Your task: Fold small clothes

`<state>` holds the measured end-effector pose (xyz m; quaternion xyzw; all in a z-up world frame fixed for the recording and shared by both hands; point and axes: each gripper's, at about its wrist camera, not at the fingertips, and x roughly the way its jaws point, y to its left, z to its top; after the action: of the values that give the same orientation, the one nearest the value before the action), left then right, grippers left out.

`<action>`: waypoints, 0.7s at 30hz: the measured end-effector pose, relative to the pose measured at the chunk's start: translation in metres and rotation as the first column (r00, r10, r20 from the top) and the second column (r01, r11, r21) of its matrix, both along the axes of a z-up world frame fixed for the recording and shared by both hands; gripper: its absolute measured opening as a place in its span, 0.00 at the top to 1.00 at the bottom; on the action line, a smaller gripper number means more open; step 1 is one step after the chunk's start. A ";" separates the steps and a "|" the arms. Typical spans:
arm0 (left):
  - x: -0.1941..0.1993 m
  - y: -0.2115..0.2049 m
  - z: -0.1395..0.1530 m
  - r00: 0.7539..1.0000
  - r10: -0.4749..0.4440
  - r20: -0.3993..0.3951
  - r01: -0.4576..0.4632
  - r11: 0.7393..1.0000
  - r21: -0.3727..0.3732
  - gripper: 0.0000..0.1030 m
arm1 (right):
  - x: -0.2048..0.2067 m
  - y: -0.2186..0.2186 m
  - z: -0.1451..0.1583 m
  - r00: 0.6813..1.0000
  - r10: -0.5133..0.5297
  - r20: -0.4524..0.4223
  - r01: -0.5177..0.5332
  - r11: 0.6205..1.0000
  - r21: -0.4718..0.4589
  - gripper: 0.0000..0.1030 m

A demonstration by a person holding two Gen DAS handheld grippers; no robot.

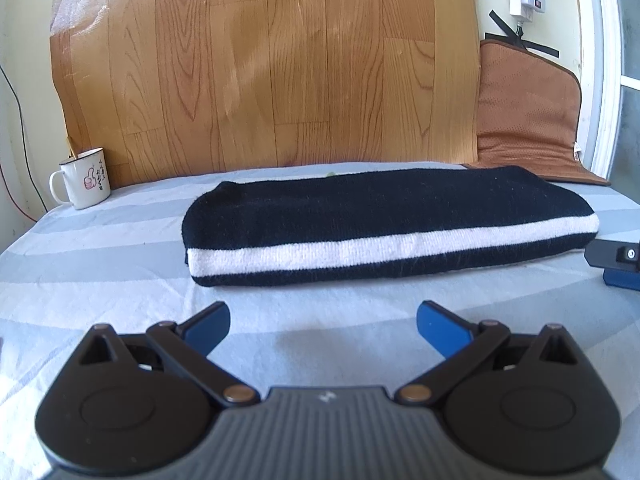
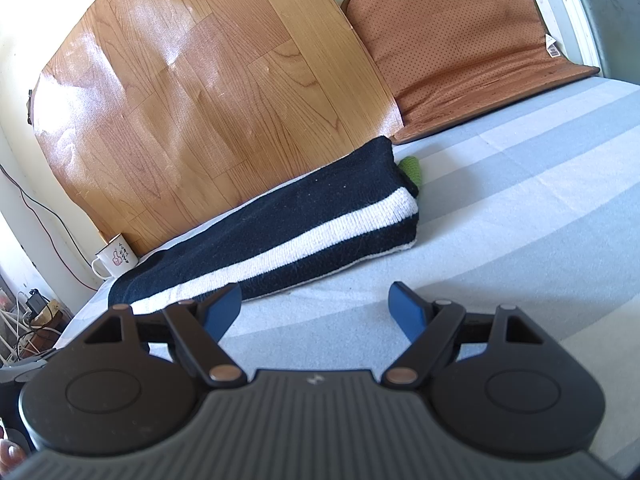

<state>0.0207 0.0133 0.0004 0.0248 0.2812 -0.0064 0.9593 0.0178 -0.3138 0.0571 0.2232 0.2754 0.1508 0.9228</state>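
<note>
A black knitted garment with a white stripe (image 1: pixel 384 224) lies folded into a long flat bundle on the blue-and-white striped sheet (image 1: pixel 120 264). My left gripper (image 1: pixel 323 322) is open just in front of its near edge, nothing between its blue fingers. In the right wrist view the same garment (image 2: pixel 280 232) runs from lower left to upper right. My right gripper (image 2: pixel 316 304) is open beside its near long edge and holds nothing. A tip of the right gripper (image 1: pixel 618 266) shows at the right edge of the left view, by the garment's right end.
A white enamel mug (image 1: pixel 84 178) stands at the back left by the wood-pattern board (image 1: pixel 260 60). A brown perforated cushion (image 1: pixel 528 112) leans at the back right. Something small and green (image 2: pixel 412 166) peeks from behind the garment's far end. Cables (image 2: pixel 36 316) lie off the left side.
</note>
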 end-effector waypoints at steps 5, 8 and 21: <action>0.002 0.007 0.000 1.000 0.025 -0.013 -0.025 0.999 -0.044 0.00 | 0.000 0.000 0.000 1.000 0.000 0.000 0.000 1.000 0.000 0.20; 0.001 0.013 0.002 0.999 0.046 -0.003 -0.046 0.996 -0.079 0.00 | 0.000 0.000 0.000 1.000 0.000 0.000 0.000 1.000 0.001 0.20; 0.002 0.013 0.006 0.997 0.073 0.007 -0.073 0.996 -0.046 0.00 | 0.000 0.000 0.000 1.000 0.000 -0.001 0.000 1.000 -0.001 0.20</action>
<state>0.0226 0.0263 0.0068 -0.0073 0.2775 0.0223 0.9604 0.0178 -0.3134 0.0573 0.2229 0.2757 0.1506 0.9228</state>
